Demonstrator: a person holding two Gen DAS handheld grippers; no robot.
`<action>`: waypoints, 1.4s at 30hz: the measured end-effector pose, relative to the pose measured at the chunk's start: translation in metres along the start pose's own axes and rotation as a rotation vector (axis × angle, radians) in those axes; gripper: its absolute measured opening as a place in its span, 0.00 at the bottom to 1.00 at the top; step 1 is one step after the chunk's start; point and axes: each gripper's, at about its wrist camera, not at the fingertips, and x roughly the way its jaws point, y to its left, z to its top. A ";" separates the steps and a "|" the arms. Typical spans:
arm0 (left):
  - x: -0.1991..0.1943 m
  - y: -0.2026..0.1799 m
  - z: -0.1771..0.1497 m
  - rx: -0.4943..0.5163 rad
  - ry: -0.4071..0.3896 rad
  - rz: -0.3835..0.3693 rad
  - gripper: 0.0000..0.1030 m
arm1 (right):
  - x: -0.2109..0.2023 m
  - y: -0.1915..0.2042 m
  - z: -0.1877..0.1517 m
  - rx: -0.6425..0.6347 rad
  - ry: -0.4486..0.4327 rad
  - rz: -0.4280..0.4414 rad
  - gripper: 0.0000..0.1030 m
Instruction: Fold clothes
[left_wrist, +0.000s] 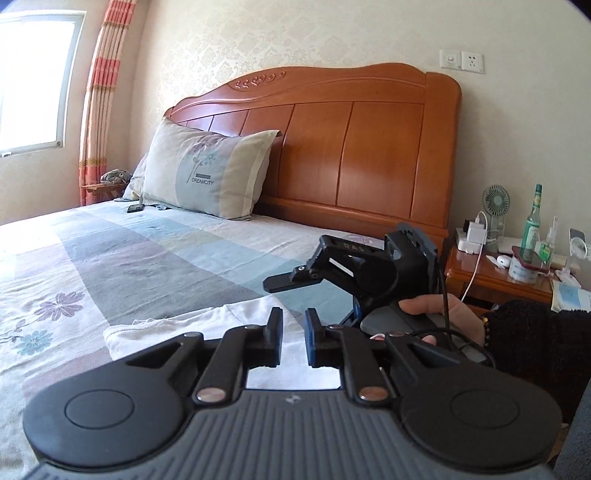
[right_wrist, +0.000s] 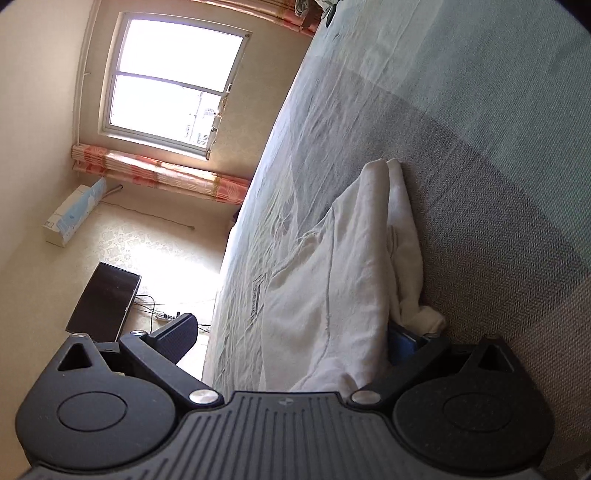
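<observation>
The black left gripper is close to its camera, and its two fingers stand a little apart with nothing between them, so it holds nothing. Just past its tips lies the white folded cloth garment on the bed with the blue, grey and flowered sheet. To the right, a hand in a fuzzy black sleeve holds the black right gripper, turned on its side above the sheet. In the right wrist view its fingers are spread wide; one dark finger sticks out over the edge of the bed, and the blue pad of the other finger is tucked under a bunched fold of the white garment. The garment lies in the gap, but the fingers do not squeeze it. Farther back, a pale pillow with a flower print leans on the orange wooden headboard. A wooden bedside table stands on the right with a small green fan and a green glass bottle. A bright window and a striped pink curtain are farthest away.
</observation>
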 end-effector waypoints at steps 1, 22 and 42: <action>-0.002 0.008 0.000 -0.011 -0.004 0.025 0.12 | 0.001 -0.001 0.002 0.000 -0.004 0.011 1.00; 0.033 0.122 0.021 -0.245 0.110 0.156 0.36 | 0.044 0.099 0.036 -0.496 0.118 -0.287 0.15; 0.190 0.182 0.002 -0.360 0.404 0.084 0.35 | 0.042 0.039 0.035 -0.268 0.154 -0.305 0.20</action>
